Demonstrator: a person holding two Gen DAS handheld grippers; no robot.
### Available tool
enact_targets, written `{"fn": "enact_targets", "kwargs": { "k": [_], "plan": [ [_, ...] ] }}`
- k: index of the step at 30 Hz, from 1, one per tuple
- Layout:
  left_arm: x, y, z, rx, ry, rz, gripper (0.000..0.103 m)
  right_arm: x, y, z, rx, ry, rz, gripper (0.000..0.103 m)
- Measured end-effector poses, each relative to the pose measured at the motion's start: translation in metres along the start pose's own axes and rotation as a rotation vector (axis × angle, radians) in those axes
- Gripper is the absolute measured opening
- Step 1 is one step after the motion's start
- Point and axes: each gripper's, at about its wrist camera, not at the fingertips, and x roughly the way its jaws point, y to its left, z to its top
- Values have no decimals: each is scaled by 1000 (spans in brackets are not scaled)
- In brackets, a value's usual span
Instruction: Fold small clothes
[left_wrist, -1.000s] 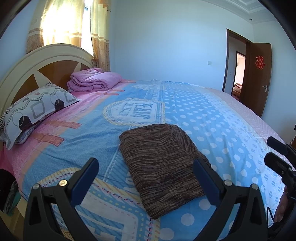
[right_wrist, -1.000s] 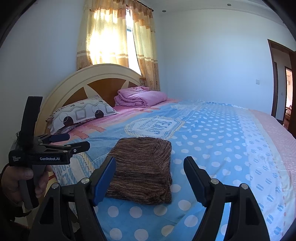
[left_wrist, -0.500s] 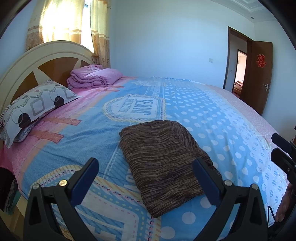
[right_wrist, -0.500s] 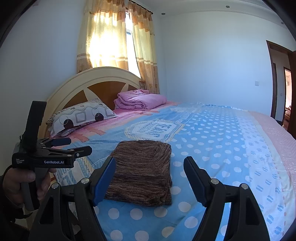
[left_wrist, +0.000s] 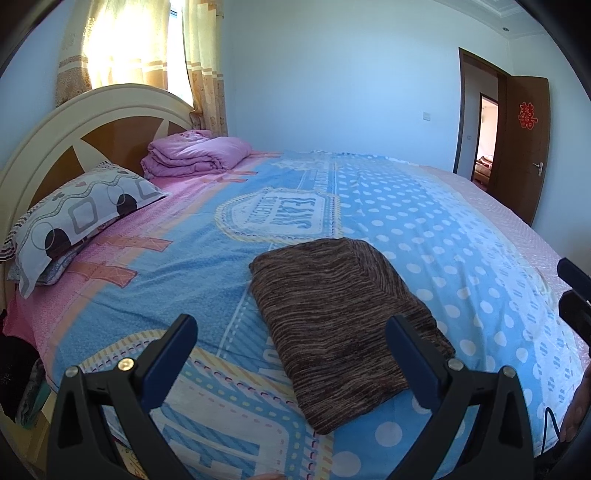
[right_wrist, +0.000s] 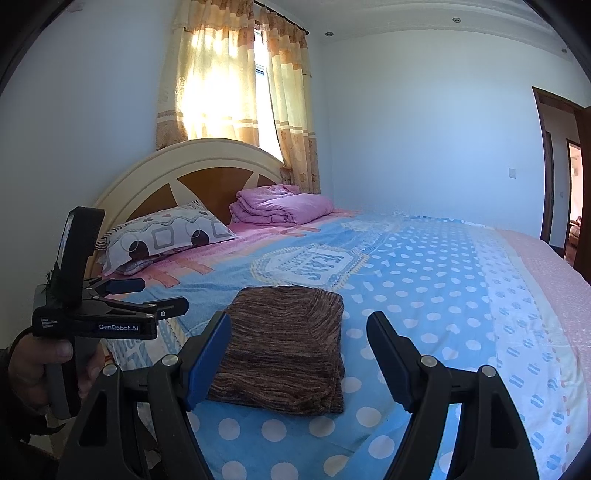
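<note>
A brown striped knit garment (left_wrist: 340, 321) (right_wrist: 284, 350) lies folded into a flat rectangle on the blue patterned bedspread (left_wrist: 424, 229), near the bed's front edge. My left gripper (left_wrist: 291, 343) hovers open above the near edge of the bed, and nothing is between its blue pads. My right gripper (right_wrist: 299, 339) is also open and empty, held back from the garment's near side. In the right wrist view the left gripper (right_wrist: 155, 299) appears at the left, held in a person's hand (right_wrist: 40, 362).
A patterned pillow (left_wrist: 77, 218) and a folded pink quilt (left_wrist: 195, 151) lie by the headboard (left_wrist: 92, 125). A curtained window (right_wrist: 229, 81) is behind it. An open brown door (left_wrist: 524, 147) stands at the far right. The right gripper's tips (left_wrist: 576, 295) show at the right edge.
The two views have tilted up a little; the garment sits slightly lower in the frames. The garment itself has not moved and both grippers stay open.
</note>
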Motion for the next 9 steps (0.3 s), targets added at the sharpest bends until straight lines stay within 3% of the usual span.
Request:
{"fn": "enact_targets", "kwargs": {
  "k": [9],
  "plan": [
    [5, 0, -5, 31, -10, 27, 103, 5, 3, -3, -11, 22, 13, 76]
  ]
}}
